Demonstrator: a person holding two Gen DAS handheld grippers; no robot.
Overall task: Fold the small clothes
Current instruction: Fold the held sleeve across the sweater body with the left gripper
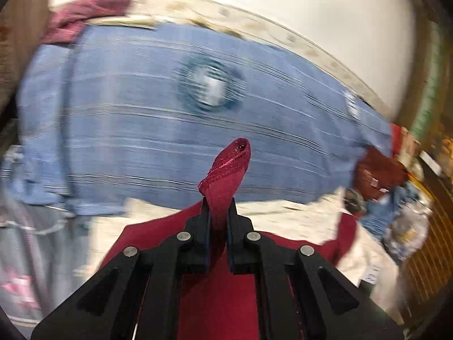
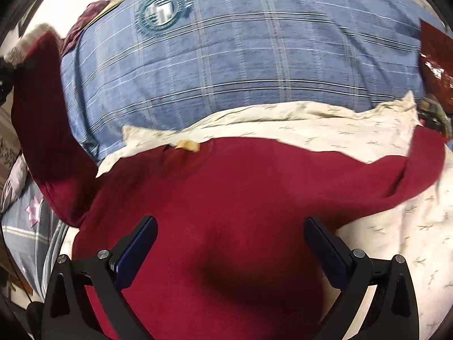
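Black two-finger tongs of the left gripper (image 1: 219,206) are pinching a hemmed, stitched edge of the dark red knit garment (image 2: 232,198), and a twisted strip of that cloth is standing up past the fingertips while the rest is hanging beneath the jaws. The right gripper (image 2: 230,226) is hovering over the middle of the same garment with its jaws spread wide, its blue-lined pads (image 2: 136,252) apart from the cloth and nothing between them.

That red garment is lying spread on a cream bed sheet with a small twig print (image 2: 396,226), one sleeve stretching off to the right and the other lifted at the left edge of the right wrist view. Just beyond the garment, a blue checked cover with white and dark lines (image 2: 240,65) is lying across the bed; it is carrying a round teal and white emblem (image 2: 161,11), whose lettering is too blurred to read. At the far left corner of the blue cover, a crumpled pinkish-red cloth (image 1: 85,14) is resting. Past the garment's right sleeve, a dark red-brown patterned item (image 1: 379,172) is lying beside a jumble of smaller things that cannot be made out.
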